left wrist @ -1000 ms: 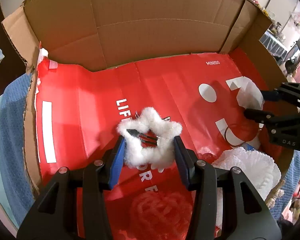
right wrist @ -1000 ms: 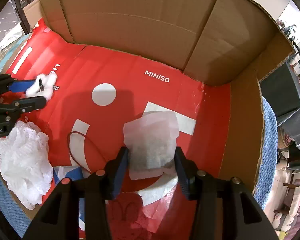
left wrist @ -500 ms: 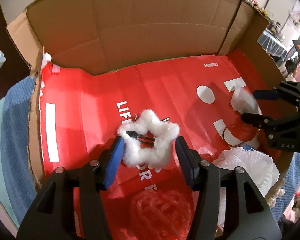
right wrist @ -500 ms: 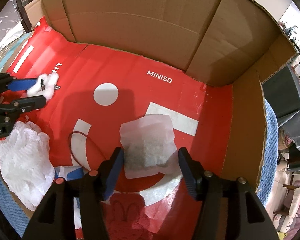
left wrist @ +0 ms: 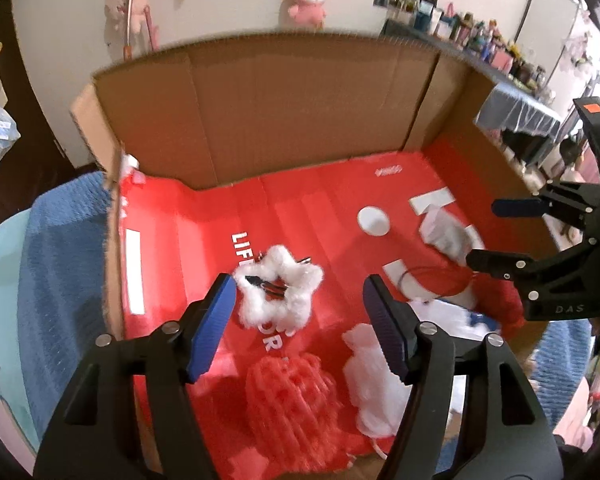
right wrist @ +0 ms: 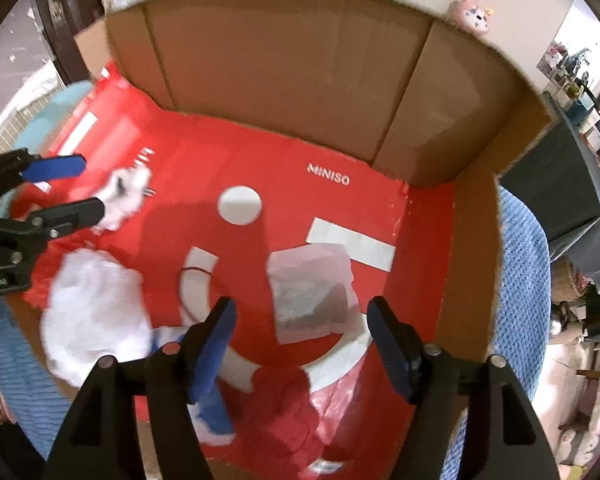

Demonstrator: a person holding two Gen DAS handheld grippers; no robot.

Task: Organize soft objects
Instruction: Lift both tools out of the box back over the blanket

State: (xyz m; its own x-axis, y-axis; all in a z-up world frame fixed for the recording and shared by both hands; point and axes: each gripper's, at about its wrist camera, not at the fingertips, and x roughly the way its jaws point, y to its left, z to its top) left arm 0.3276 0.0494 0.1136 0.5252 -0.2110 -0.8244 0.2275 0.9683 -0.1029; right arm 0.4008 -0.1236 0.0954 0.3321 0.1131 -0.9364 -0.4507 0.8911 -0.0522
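A white fluffy star-shaped clip (left wrist: 278,292) lies on the red floor of a cardboard box (left wrist: 300,120). My left gripper (left wrist: 298,284) hangs over it with its jaws opening. The star is between the blue pads, which do not press on it. A translucent white pouch (right wrist: 304,276) lies flat on the red floor further right. My right gripper (right wrist: 300,306) is above it, jaws also opening, pads clear of the pouch. Each view shows the other gripper too: the right gripper (left wrist: 483,233) by the pouch (left wrist: 446,232), the left gripper (right wrist: 91,185) by the star (right wrist: 126,192).
A red mesh puff (left wrist: 290,396) and a white mesh puff (left wrist: 374,384) lie at the near edge. A thin red cord loop (left wrist: 432,280) lies near the pouch, and red cloth (right wrist: 296,412) sits under my right gripper. Tall cardboard walls (right wrist: 280,80) close the far side. A blue blanket (left wrist: 60,280) lies under the box.
Both pairs of jaws have spread wider and both grippers have lifted back. The star and the pouch stay on the red floor, no longer squeezed.
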